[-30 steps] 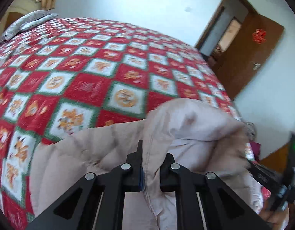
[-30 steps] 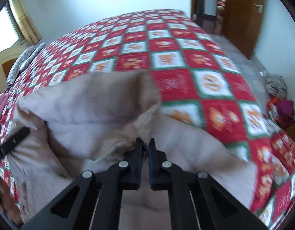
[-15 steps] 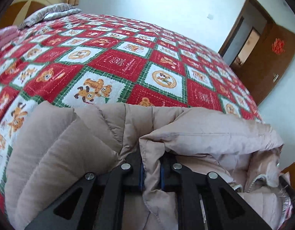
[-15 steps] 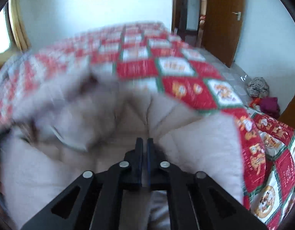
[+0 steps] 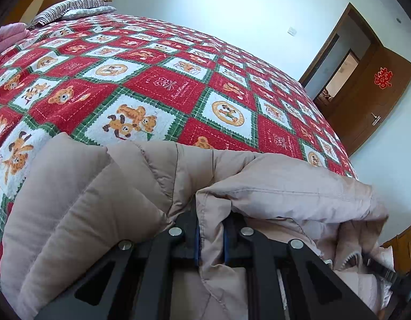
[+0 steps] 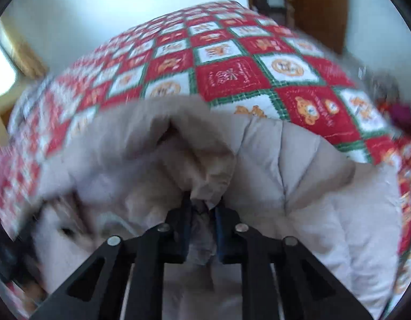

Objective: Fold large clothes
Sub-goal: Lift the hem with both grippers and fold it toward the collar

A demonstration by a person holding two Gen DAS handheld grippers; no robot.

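A pale pink quilted puffer coat (image 5: 93,202) lies on the near part of the bed, with a folded flap (image 5: 285,194) over it. My left gripper (image 5: 210,229) is shut on a seamed edge of the coat. In the right wrist view the same coat (image 6: 298,176) bulges up in front of the fingers, blurred on the left. My right gripper (image 6: 202,216) is shut on a bunched fold of the coat. The right gripper's tip (image 5: 378,269) shows at the left wrist view's lower right, by a fur-trimmed hood (image 5: 349,242).
The bed carries a red, white and green teddy-bear quilt (image 5: 162,85) reaching far back. A striped pillow (image 5: 72,8) and a pink cloth (image 5: 8,37) lie at the headboard. A brown door (image 5: 373,101) stands open at the right. Clothes (image 6: 400,112) lie on the floor.
Both grippers have lowered toward the bed with the coat, which now lies flatter and spreads wider. The right jaws hold a thicker bunch of fabric than before.
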